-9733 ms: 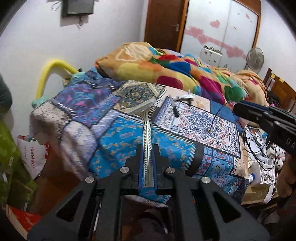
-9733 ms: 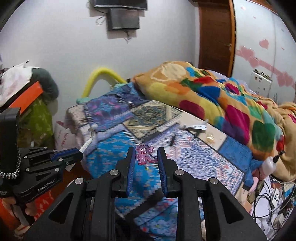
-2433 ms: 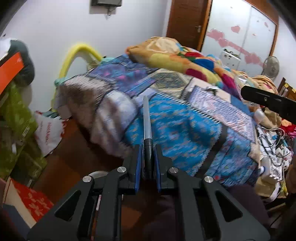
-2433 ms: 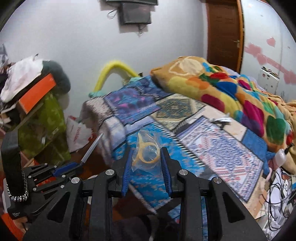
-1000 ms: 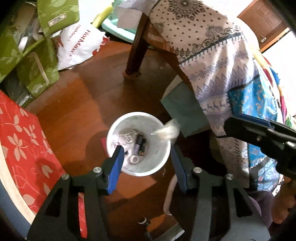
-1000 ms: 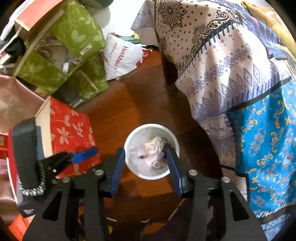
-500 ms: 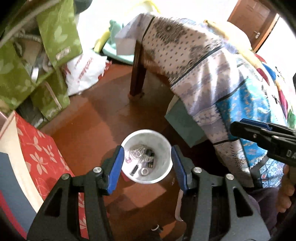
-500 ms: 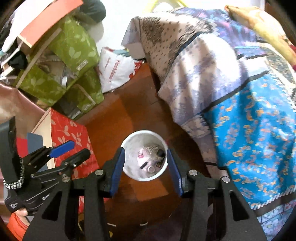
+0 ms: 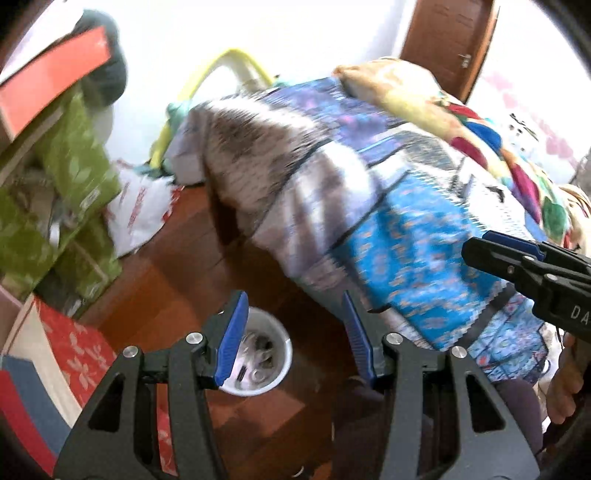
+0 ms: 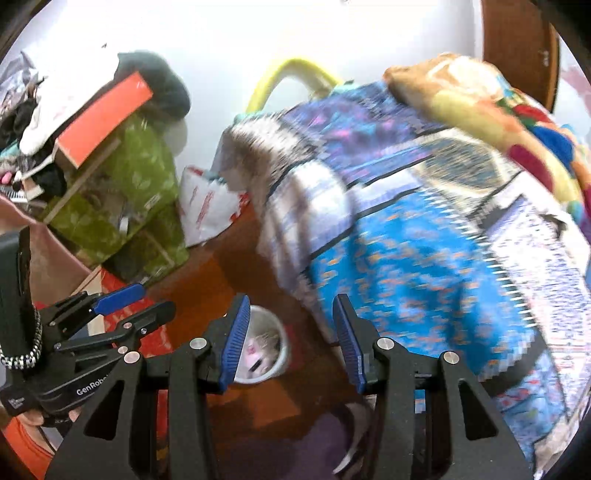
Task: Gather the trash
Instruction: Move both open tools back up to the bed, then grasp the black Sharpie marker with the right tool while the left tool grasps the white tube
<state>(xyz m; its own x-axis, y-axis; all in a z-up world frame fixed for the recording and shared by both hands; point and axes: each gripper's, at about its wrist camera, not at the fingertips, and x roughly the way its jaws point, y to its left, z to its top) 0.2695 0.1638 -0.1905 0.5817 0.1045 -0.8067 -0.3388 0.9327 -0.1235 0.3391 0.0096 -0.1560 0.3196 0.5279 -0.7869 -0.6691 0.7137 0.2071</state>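
- Left gripper (image 9: 293,332) and right gripper (image 10: 290,332): jaws spread wide, both empty
- White bin (image 9: 275,363) low centre-left, part-filled
- Remaining scraps (image 9: 493,192) upper right on bed cover (image 9: 399,236), nearer right gripper

A white wall (image 9: 295,33) closes the far side, bright with glare, and a brown wooden door (image 9: 450,40) stands at far right. The floor (image 9: 177,273) is reddish-brown wood. A bed (image 9: 406,206) draped in blue patterned cloth fills the right; green fabric boxes (image 10: 133,184) stack at left.
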